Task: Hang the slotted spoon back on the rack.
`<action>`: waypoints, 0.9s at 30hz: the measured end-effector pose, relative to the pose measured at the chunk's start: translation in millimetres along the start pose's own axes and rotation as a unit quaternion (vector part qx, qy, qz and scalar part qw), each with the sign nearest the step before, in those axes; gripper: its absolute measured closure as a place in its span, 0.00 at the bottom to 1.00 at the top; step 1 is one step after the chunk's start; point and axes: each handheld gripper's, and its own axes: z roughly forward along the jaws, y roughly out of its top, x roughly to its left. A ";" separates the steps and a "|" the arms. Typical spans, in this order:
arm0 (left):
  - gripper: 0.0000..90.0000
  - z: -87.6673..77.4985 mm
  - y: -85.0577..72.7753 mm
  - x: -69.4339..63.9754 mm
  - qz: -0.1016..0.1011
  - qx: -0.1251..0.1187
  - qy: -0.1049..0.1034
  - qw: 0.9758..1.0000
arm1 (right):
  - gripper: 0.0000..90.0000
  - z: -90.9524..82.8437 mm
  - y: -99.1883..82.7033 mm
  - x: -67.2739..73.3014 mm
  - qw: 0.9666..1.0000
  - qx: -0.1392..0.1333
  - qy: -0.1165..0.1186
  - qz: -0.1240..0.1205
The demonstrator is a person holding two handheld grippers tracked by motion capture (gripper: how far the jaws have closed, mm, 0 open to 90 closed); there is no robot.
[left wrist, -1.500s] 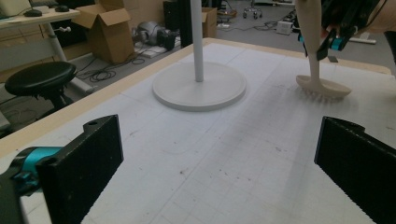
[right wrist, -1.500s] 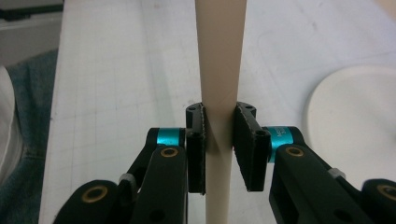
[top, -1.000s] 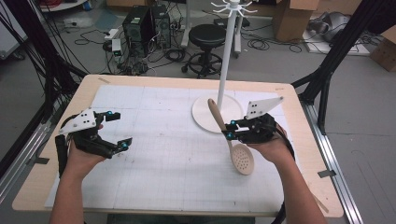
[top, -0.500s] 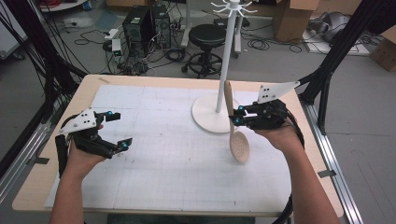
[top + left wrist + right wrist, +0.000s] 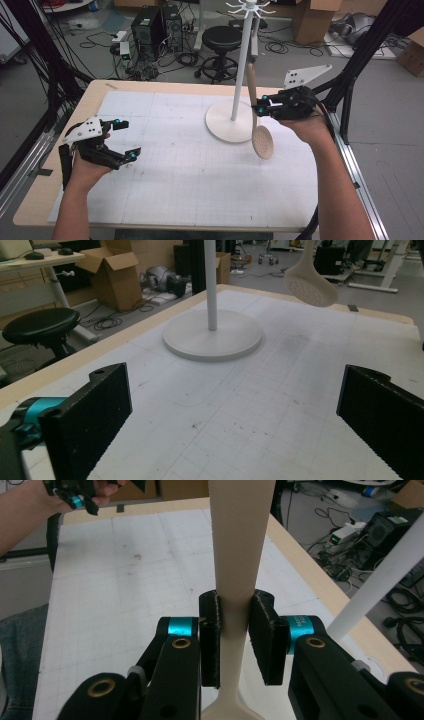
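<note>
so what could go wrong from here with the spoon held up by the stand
1. The right gripper pinches the slotted spoon only at its narrow handle, bowl hanging down, so it could swivel or slip between the pads.
2. The handle top sits close to the white rack; a bump on the pole might tip the rack on its round base.
3. The left gripper rests open far off, too far to steady anything.

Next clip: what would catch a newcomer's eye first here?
Most striking is the wooden slotted spoon, hanging bowl-down above the mat at the table's right, its handle pinched by the right gripper. Just beside it rises the white hook stand on its round base. At the left, the left gripper is held open above the table, holding nothing.
</note>
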 end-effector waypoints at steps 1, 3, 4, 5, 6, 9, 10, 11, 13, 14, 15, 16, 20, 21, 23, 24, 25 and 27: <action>0.02 -0.1 -0.1 -0.1 0.000 -0.001 0.000 1.000 | 0.84 -1.9 2.1 -1.8 1.000 -0.002 -0.003 0.002; 0.02 -0.5 0.0 -0.2 -0.002 -0.003 -0.001 1.000 | 0.84 -5.9 5.3 -6.7 1.000 -0.012 -0.005 0.004; 0.02 -0.8 0.0 0.0 -0.001 -0.002 -0.001 1.000 | 0.84 -7.8 6.6 -9.0 1.000 -0.018 -0.003 0.009; 0.02 -0.9 0.1 0.2 0.000 -0.002 -0.001 1.000 | 0.84 -10.0 7.7 -11.3 1.000 -0.019 -0.005 0.014; 0.02 -0.9 0.1 0.3 0.000 -0.003 -0.002 1.000 | 0.84 -11.5 9.0 -13.6 1.000 -0.020 -0.008 0.018; 0.02 -1.2 0.1 0.3 -0.001 -0.004 -0.003 1.000 | 0.84 -15.5 12.1 -21.2 0.999 -0.027 -0.015 0.027; 0.02 -1.3 0.1 0.4 -0.002 -0.005 -0.003 1.000 | 0.84 -16.9 12.8 -24.4 0.999 -0.028 -0.016 0.029; 0.02 -1.4 0.0 0.6 -0.002 -0.006 -0.003 1.000 | 0.84 -18.0 13.6 -27.5 0.999 -0.030 -0.019 0.032; 0.02 -1.9 -0.1 1.0 -0.002 -0.005 -0.001 1.000 | 0.84 -20.5 15.5 -33.1 0.998 -0.031 -0.026 0.041; 0.02 -1.8 -0.2 1.1 -0.002 -0.005 -0.001 1.000 | 0.84 -21.8 16.5 -35.6 0.998 -0.031 -0.030 0.049; 0.02 -1.8 -0.3 1.1 -0.003 -0.005 -0.001 1.000 | 0.84 -22.3 17.7 -38.6 0.998 -0.036 -0.033 0.050; 0.02 -1.8 -0.3 1.2 -0.003 -0.005 -0.001 1.000 | 0.84 -23.3 19.2 -40.4 0.997 -0.036 -0.035 0.057; 0.02 -1.7 -0.6 1.3 -0.004 -0.004 -0.002 1.000 | 0.84 -23.5 24.2 -48.4 0.995 -0.037 -0.051 0.074; 0.02 -1.7 -0.6 1.5 -0.003 -0.003 -0.002 1.000 | 0.84 -22.9 25.3 -50.6 0.995 -0.037 -0.054 0.075; 0.02 -1.9 -0.7 1.5 -0.004 -0.004 -0.003 1.000 | 0.84 -21.3 28.0 -54.2 0.995 -0.031 -0.059 0.078; 0.02 -2.0 -0.8 1.7 -0.004 -0.005 -0.002 1.000 | 0.84 -20.6 29.7 -55.2 0.995 -0.029 -0.060 0.080; 0.02 -2.5 -0.8 1.9 -0.004 -0.004 -0.002 1.000 | 0.84 -20.2 31.4 -56.3 0.994 -0.029 -0.061 0.082; 0.02 -3.1 -1.1 2.1 -0.005 -0.005 -0.002 1.000 | 0.84 -20.1 34.2 -58.4 0.994 -0.027 -0.067 0.087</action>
